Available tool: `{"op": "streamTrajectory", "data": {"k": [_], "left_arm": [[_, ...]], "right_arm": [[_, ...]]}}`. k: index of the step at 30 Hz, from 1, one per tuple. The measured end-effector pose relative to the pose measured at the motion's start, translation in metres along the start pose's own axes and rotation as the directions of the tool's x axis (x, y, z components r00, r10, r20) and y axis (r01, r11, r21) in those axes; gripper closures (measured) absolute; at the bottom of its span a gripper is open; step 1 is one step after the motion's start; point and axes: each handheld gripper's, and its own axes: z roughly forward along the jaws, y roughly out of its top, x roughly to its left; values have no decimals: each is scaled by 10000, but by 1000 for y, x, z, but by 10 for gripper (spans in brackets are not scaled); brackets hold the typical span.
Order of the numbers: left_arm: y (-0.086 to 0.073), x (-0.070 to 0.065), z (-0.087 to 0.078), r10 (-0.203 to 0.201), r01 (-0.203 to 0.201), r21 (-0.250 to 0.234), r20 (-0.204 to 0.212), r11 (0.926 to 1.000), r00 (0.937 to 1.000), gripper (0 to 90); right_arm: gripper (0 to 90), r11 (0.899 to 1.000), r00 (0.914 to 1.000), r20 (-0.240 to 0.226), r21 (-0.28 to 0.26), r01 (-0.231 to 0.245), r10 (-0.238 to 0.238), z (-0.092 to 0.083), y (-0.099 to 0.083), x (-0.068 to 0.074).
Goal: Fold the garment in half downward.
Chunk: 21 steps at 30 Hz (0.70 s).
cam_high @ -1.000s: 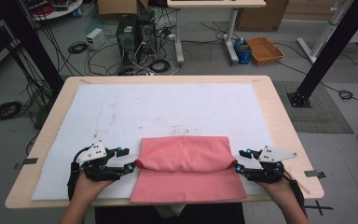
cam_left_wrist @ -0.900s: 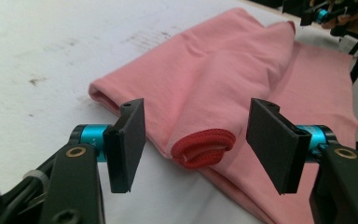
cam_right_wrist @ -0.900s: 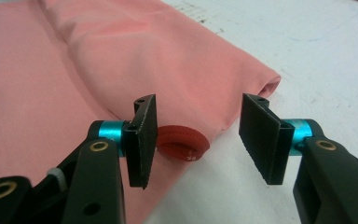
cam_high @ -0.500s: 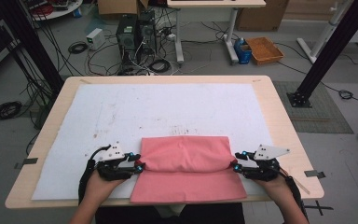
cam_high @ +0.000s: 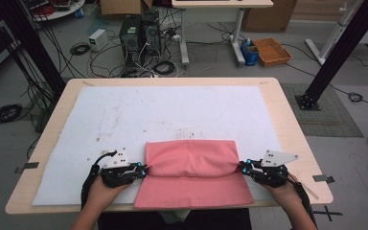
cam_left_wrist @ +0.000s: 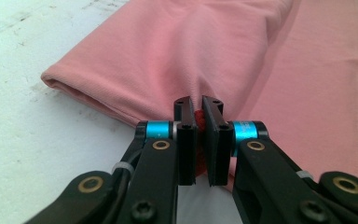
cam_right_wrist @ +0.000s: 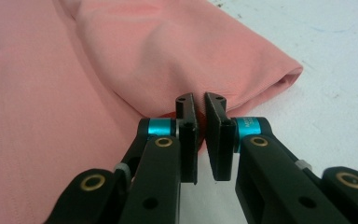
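Observation:
A pink cloth [cam_high: 191, 163] lies folded on the white mat [cam_high: 172, 110] near the table's front edge, its upper layer bulging over a flat lower layer. My left gripper [cam_high: 143, 169] is at the fold's left end and my right gripper [cam_high: 243, 166] at its right end. Both pairs of jaws have just been closing with cloth between them. In the left gripper view the left gripper [cam_left_wrist: 199, 103] pinches a bunch of the cloth [cam_left_wrist: 168, 46]. The right gripper view shows the right gripper [cam_right_wrist: 199, 103] nipping the cloth [cam_right_wrist: 158, 51] at the fold's edge.
The wooden table [cam_high: 292, 129] carries the stained mat with bare room behind the cloth. Beyond its far edge stand a computer tower [cam_high: 130, 33], loose cables [cam_high: 158, 67], an orange crate [cam_high: 272, 51] and black frame posts [cam_high: 333, 57].
My left gripper slid right up to the cloth's left end. Both grippers went from open to shut on the fold's ends, and the fold's ends gathered slightly.

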Motion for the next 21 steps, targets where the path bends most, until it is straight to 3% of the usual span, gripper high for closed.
{"op": "streamTrajectory", "data": {"k": [3, 9, 21], "left_arm": [[-3, -2, -6, -71, 74, -224, 165, 9997, 9998, 845], [-5, -12, -20, 160, -135, -576, 438, 9982, 9989, 846], [-17, -39, -27, 520, -489, -359, 889, 9982, 9947, 846]], "right_arm": [[848, 10000, 10000, 4, -81, 24, -24, -5, 2, 2], [851, 9998, 10000, -18, -210, 9, -10, -17, -1, 11], [851, 9995, 9998, -35, -253, 200, -201, -36, -13, 40]]}}
